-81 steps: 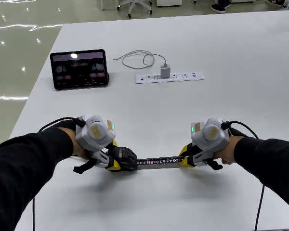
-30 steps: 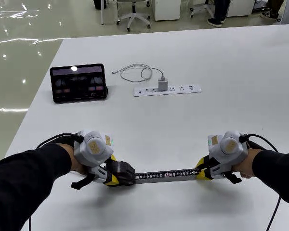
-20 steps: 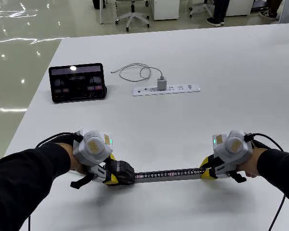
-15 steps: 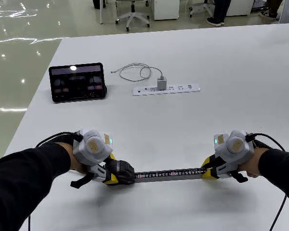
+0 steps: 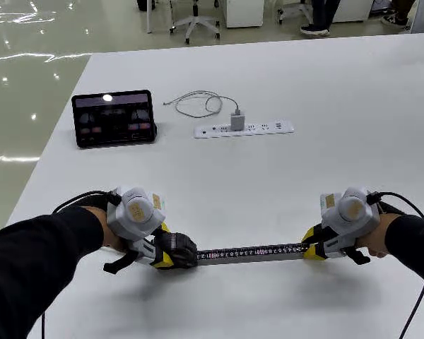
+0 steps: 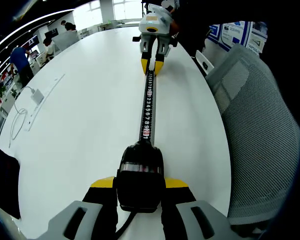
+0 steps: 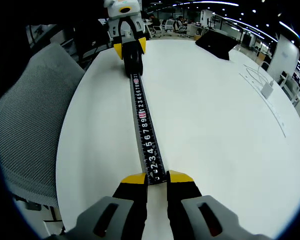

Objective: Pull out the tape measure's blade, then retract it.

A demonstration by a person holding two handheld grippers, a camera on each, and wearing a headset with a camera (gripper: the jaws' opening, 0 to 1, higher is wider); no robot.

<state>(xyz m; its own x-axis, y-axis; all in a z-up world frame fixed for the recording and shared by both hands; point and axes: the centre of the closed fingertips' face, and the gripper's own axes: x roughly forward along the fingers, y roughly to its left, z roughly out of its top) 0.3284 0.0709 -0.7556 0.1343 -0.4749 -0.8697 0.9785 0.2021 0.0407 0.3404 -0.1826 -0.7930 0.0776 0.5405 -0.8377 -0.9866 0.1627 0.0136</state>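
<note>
On the desk [image 5: 283, 183], left gripper [image 5: 171, 251] jaws pinch the tape measure case [image 5: 180, 248], pinning it as a fixed anchor for the pull. Right of the case, the blade [image 5: 251, 251] runs straight and low over the desk. At its far end from the case, right gripper [image 5: 312, 252] jaws are clamped on the tip. Reads as pull-out; retraction not yet done.
</note>
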